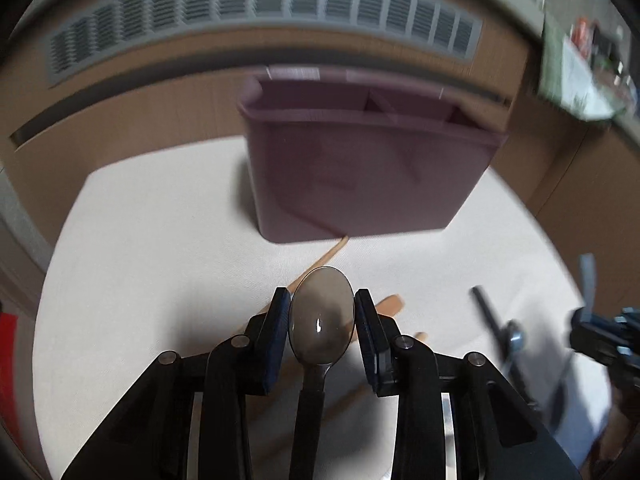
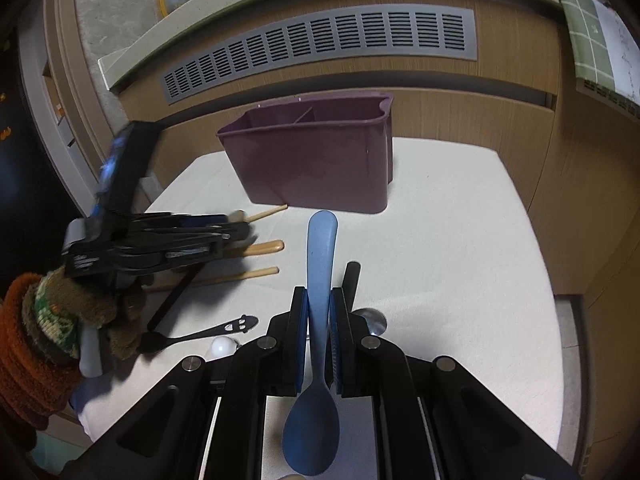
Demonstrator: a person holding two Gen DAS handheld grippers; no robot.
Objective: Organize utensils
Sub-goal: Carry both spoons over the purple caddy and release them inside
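Observation:
A purple divided utensil holder (image 1: pixel 368 168) stands at the back of the white cloth; it also shows in the right wrist view (image 2: pixel 316 160). My left gripper (image 1: pixel 322 320) is shut on a metal spoon (image 1: pixel 320 316), bowl forward, held above the cloth in front of the holder. My right gripper (image 2: pixel 320 320) is shut on a blue plastic spoon (image 2: pixel 318 312), handle forward, bowl toward the camera. The left gripper also shows at the left in the right wrist view (image 2: pixel 236 232).
Wooden chopsticks (image 2: pixel 256 272) and a wooden utensil (image 2: pixel 264 247) lie on the cloth (image 2: pixel 460 260). A small black spoon with a face (image 2: pixel 208 332), another metal spoon (image 2: pixel 372 320) and a black-handled utensil (image 1: pixel 490 316) lie near. A wooden wall with a grey vent (image 2: pixel 320 48) stands behind.

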